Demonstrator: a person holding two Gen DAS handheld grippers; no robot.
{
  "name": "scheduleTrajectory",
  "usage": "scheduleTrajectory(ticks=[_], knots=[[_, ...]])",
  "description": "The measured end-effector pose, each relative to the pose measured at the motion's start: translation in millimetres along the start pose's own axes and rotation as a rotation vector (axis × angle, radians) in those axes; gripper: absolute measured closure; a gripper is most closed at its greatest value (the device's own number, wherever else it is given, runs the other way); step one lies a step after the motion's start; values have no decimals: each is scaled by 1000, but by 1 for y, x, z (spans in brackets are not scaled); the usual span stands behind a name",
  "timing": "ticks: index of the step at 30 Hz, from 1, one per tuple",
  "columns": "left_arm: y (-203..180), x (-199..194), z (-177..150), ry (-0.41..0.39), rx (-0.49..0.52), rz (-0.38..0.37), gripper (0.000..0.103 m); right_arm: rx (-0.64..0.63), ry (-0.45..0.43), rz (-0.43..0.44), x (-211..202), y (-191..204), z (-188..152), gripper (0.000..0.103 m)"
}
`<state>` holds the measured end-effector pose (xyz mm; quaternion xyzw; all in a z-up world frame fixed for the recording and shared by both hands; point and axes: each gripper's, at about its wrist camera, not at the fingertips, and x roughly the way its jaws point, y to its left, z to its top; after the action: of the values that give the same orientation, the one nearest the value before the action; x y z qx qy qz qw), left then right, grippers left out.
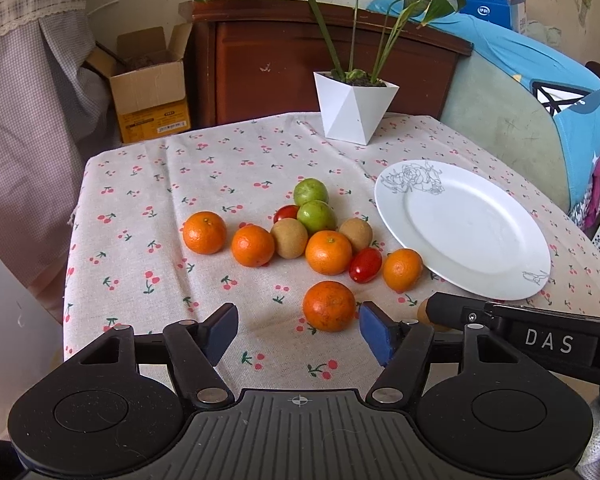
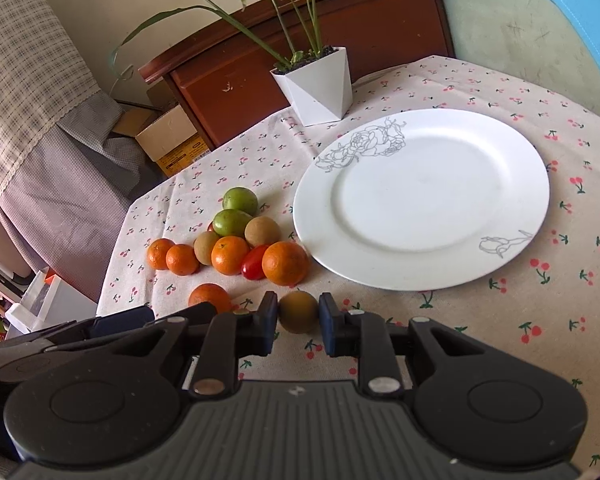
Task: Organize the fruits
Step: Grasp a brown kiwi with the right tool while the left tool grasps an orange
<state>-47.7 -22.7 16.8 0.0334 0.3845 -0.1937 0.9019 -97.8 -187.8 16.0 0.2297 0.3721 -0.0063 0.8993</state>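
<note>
Squeezing my right gripper (image 2: 299, 330) onto the brown kiwi (image 2: 298, 312) near the white plate (image 2: 520, 152), I'd lift straight; left gripper (image 1: 298, 334) gapes unloaded.

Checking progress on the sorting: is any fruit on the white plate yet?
No. The plate is bare, while the oranges and other fruit lie on the tablecloth beside it.

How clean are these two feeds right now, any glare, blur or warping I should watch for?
Left wrist view: sharp, soft daylight, faint shadows beside the oranges; the round white rose-printed plate shows mild sheen. Right wrist view: strong fisheye tilt bends the cherry-print tablecloth; the brown round fruit between the right claw stays in focus.
</note>
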Motion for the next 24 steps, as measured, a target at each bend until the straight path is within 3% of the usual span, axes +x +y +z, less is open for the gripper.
scheduleTrajectory(ticks=[9,16,24], knots=[[-6,12,-3,-4,26,-8,52,12,10,8,1,-3,-1,77],[-11,13,-5,-20,51,-19,74,18,32,23,4,-1,-3,77],[-11,4,2,-37,-3,-42,74,40,-32,31,-10,-5,6,78]])
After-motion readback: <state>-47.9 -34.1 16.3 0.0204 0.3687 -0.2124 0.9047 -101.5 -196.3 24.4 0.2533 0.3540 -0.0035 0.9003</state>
